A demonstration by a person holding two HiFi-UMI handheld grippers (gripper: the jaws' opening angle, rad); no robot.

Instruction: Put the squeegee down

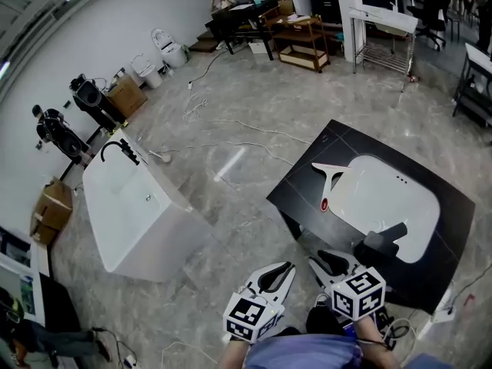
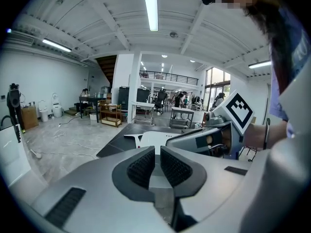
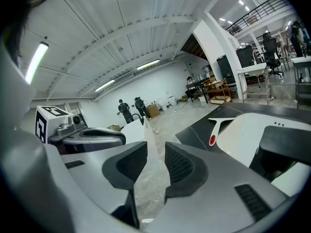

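The white squeegee (image 1: pixel 329 181) with a red dot on its handle lies flat on the black countertop (image 1: pixel 304 187), at the left rim of the white basin (image 1: pixel 388 202). It also shows in the left gripper view (image 2: pixel 133 137) and the right gripper view (image 3: pixel 217 125). No gripper touches it. My left gripper (image 1: pixel 273 277) is low in the head view, short of the counter; its pads (image 2: pixel 144 166) stand almost together with nothing between them. My right gripper (image 1: pixel 332 264) hovers by the counter's near corner, its jaws a little apart and empty (image 3: pixel 155 159).
A black faucet (image 1: pixel 384 241) stands at the basin's near edge, close to my right gripper. A white freestanding bathtub (image 1: pixel 131 214) sits on the floor to the left. Cables (image 1: pixel 231 141) trail across the grey floor. Shelves and tables line the far wall.
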